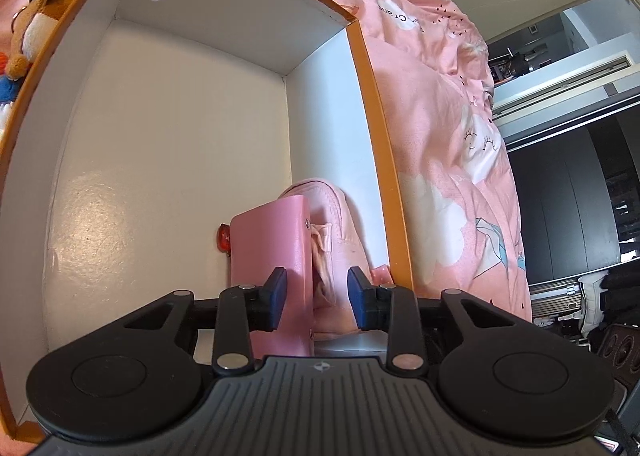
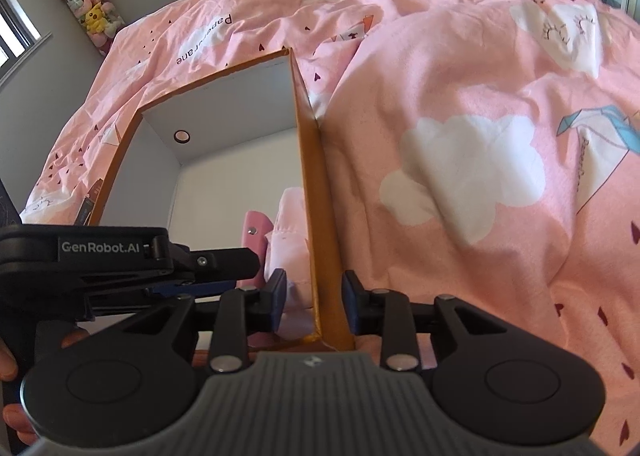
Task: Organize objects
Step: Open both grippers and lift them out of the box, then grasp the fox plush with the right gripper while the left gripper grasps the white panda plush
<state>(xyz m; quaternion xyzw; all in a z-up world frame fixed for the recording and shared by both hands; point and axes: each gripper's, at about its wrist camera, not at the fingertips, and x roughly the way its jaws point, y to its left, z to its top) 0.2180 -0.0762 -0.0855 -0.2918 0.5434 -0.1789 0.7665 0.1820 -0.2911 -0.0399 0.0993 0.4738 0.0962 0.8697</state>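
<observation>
An orange-rimmed box with a white inside lies on a pink bed. In its near right corner a glossy pink wallet stands upright beside a pale pink pouch. My left gripper is open just above them, with the wallet's right edge and the pouch showing between its blue pads. In the right wrist view my right gripper is open and straddles the box's right wall, the pouch showing inside the wall. The left gripper reaches in from the left there.
A small red item lies behind the wallet. A plush toy sits outside the box's left wall. The pink cloud-print duvet surrounds the box. A tube of plush toys stands in the room's corner. A person's hand shows at lower left.
</observation>
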